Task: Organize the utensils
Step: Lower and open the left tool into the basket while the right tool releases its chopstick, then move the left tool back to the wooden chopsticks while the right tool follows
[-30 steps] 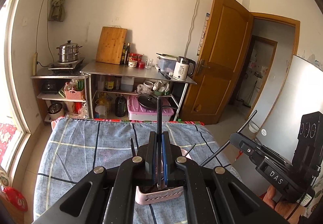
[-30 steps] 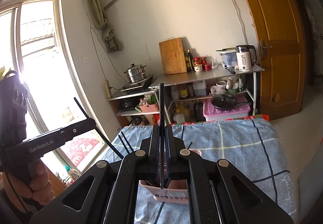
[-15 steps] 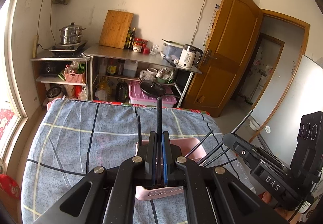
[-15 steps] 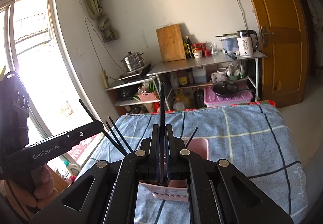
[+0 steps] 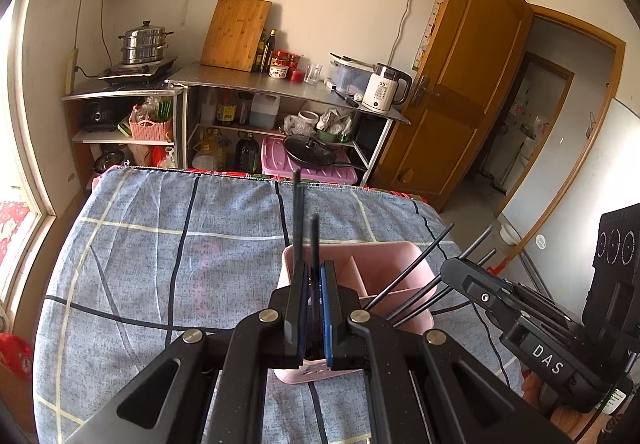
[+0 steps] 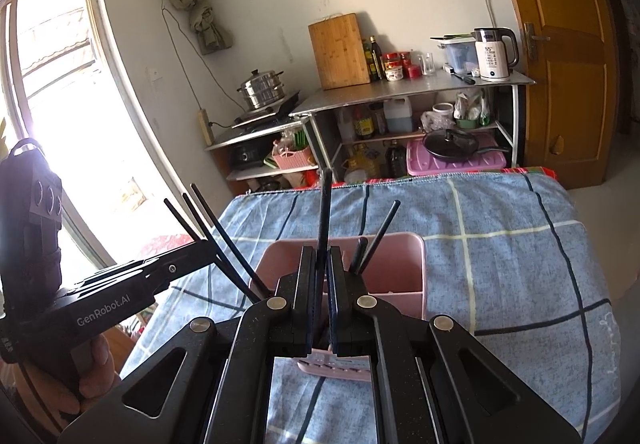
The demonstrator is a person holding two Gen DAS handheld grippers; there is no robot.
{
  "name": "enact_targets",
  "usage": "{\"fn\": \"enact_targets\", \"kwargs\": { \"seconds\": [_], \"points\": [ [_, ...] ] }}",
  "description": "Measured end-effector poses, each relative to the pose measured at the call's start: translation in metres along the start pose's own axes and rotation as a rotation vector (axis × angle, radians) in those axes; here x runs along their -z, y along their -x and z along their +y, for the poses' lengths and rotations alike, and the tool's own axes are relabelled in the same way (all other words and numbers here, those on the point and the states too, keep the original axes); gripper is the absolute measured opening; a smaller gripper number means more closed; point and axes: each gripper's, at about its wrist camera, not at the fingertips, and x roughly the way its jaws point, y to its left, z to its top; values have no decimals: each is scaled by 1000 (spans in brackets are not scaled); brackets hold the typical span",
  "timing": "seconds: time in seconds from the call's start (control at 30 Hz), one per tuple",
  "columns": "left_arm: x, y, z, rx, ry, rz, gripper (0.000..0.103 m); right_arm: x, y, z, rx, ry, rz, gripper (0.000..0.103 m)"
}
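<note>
Two grippers, left (image 5: pixel 314 280) and right (image 6: pixel 322 264), fingers clamped on black chopsticks (image 5: pixel 297 219) above the pink caddy (image 5: pixel 416 256); lower tips inside a compartment before releasing.

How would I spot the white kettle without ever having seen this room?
Find the wooden door at the back. Beside it stands a metal shelf unit; the white kettle sits at the door end of its top. It is the only white thing there with a display on its side.

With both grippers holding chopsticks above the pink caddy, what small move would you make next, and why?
Probably lower both a little further, then release: the left gripper and right gripper are each shut on a black chopstick above the pink caddy, and their lower ends are hidden.
</note>
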Motion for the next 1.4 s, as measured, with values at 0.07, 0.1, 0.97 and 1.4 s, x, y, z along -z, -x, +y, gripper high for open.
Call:
{"fn": "enact_targets", "kwargs": {
  "seconds": [0.07,0.1,0.97,1.4],
  "points": [
    [1,2,1,0,2,-3,5,0,2,0,-1,-2,-2,6],
    [2,3,1,4,3,-4,5,0,3,0,-1,-2,-4,6],
    [84,105,-22,26,-48,-120,15,54,105,3,-1,44,-104,21],
    [158,124,-27,19,-67,-92,15,113,135,0,1,37,-63,21]
  ]
}}
